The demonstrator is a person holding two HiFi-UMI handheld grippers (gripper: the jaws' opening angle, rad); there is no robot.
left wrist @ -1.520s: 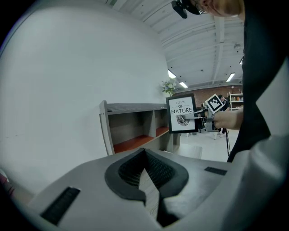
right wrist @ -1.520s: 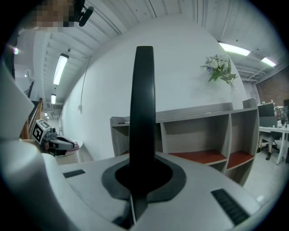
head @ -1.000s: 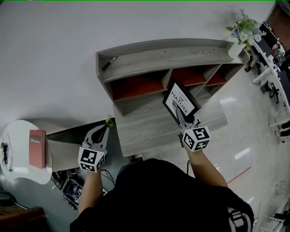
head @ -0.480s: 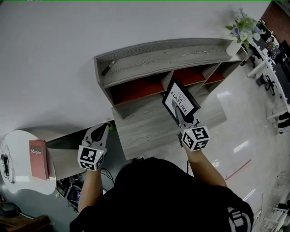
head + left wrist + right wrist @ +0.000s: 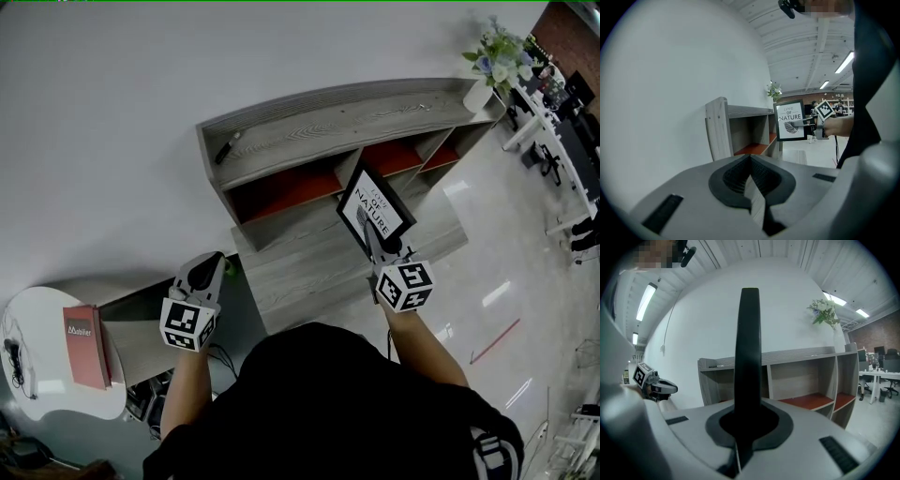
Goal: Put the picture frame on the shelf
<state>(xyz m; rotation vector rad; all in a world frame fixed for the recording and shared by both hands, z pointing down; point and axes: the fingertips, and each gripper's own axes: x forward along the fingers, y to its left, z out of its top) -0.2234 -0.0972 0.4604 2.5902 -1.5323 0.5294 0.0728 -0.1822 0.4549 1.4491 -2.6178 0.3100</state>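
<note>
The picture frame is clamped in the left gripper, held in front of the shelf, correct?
No: the picture frame is clamped in the right gripper, not the left gripper, held in front of the shelf. The head view shows it.

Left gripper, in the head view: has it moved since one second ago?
Yes. The left gripper has moved forward, away from the red book and nearer the shelf.

Grey wood-grain shelf unit (image 5: 328, 122): top board free at 12 o'clock. Thin dark pen (image 5: 226, 148) at 11, white flower vase (image 5: 478, 94) at 2.
</note>
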